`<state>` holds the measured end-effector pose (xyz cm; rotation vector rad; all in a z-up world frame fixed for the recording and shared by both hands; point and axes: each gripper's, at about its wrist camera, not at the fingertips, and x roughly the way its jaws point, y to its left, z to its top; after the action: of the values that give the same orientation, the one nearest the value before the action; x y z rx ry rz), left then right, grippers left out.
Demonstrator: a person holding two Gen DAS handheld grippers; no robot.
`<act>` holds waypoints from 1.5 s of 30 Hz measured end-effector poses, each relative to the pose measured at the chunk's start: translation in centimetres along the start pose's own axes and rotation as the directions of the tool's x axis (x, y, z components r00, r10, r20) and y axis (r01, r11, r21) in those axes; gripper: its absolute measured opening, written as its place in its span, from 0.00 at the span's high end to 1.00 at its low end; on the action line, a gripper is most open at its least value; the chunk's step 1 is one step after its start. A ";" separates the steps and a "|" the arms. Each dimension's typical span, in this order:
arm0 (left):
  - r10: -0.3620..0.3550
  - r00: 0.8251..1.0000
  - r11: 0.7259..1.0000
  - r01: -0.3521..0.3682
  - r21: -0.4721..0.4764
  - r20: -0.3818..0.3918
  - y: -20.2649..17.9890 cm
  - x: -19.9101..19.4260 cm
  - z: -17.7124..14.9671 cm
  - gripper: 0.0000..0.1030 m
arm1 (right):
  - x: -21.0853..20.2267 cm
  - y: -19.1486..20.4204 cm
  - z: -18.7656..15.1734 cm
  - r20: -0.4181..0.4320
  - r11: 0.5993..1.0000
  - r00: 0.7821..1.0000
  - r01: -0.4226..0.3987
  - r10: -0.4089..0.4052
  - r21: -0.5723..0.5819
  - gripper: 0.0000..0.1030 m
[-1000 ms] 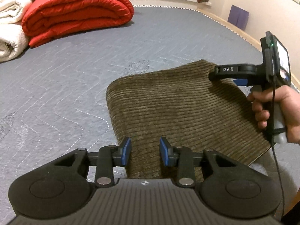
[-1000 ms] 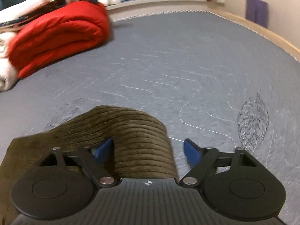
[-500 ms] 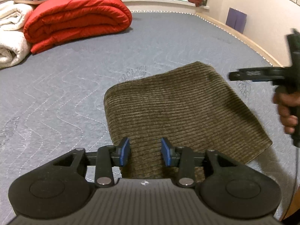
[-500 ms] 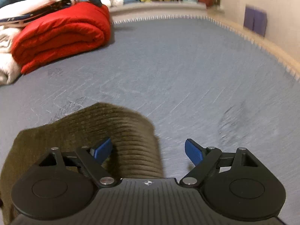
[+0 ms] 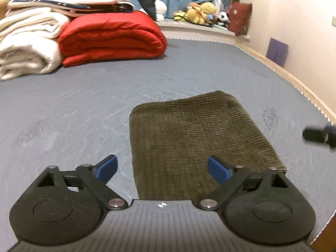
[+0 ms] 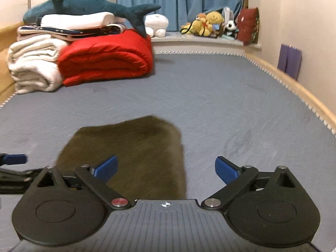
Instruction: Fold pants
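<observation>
The olive-brown corduroy pants lie folded into a compact rectangle on the grey mattress. My left gripper is open and empty, just short of the pants' near edge, its fingers wide apart. The pants also show, blurred, in the right wrist view. My right gripper is open and empty, held back over the pants' near right corner. A tip of the right gripper shows at the right edge of the left wrist view. The left gripper's finger shows at the left edge of the right wrist view.
A folded red quilt and white blankets are stacked at the far left of the mattress, with a plush shark on top. Soft toys sit on the far ledge. The mattress edge and wall run along the right.
My left gripper has opened from nearly shut to wide and drawn back from the pants. My right gripper has let go of the fold and pulled back to the right. Both views have tilted up.
</observation>
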<state>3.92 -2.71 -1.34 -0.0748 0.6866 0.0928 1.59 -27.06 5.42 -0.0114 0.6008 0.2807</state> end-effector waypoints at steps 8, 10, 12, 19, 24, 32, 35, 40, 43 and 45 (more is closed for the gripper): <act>-0.023 0.988 0.998 0.015 -0.054 -0.154 -1.2 0.2 -3.7 0.00 | -0.4 0.7 -3.6 -0.128 1.000 0.991 -0.023 0.025 0.019 0.01; -0.003 0.990 0.999 -0.003 -0.041 -0.141 -1.2 0.7 -3.7 0.00 | -0.1 0.5 -3.5 -0.125 1.000 0.992 -0.017 0.019 0.015 0.01; 0.015 0.993 1.000 -0.018 -0.026 -0.121 -1.2 1.1 -3.4 0.00 | 0.0 0.6 -3.4 -0.115 1.000 0.993 -0.001 0.003 0.014 0.01; 0.027 0.995 1.000 -0.028 -0.010 -0.099 -1.4 2.3 -2.4 0.00 | 1.2 0.8 -3.2 -0.133 1.000 0.991 -0.020 0.019 -0.002 0.01; 0.027 0.993 1.000 -0.027 0.002 -0.111 -1.8 2.9 -2.5 0.00 | 1.9 0.6 -2.9 -0.145 0.999 0.989 -0.033 0.030 -0.016 0.01; 0.030 0.992 1.000 -0.031 -0.003 -0.119 -1.6 3.2 -2.7 0.00 | 1.9 1.1 -2.7 -0.145 0.999 0.988 -0.049 0.045 -0.023 0.01; 0.029 0.993 1.000 -0.029 0.001 -0.117 -1.7 3.1 -2.7 0.00 | 1.9 1.3 -2.9 -0.149 0.998 0.988 -0.046 0.042 -0.030 0.01; 0.026 0.993 1.000 -0.026 0.005 -0.119 -1.7 2.9 -2.9 0.00 | 2.0 1.1 -3.1 -0.156 0.999 0.987 -0.039 0.034 -0.028 0.01; 0.025 0.992 1.000 -0.025 0.005 -0.122 -1.7 2.9 -2.9 0.00 | 2.0 1.1 -3.2 -0.158 0.999 0.987 -0.034 0.029 -0.028 0.01; 0.026 0.992 1.000 -0.025 0.008 -0.122 -1.7 2.9 -3.0 0.00 | 2.1 1.1 -3.3 -0.159 0.999 0.987 -0.034 0.029 -0.029 0.01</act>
<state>4.46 -4.52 -5.39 -0.0659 0.8101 0.1110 1.13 -25.76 1.65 -0.0551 0.7554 0.3217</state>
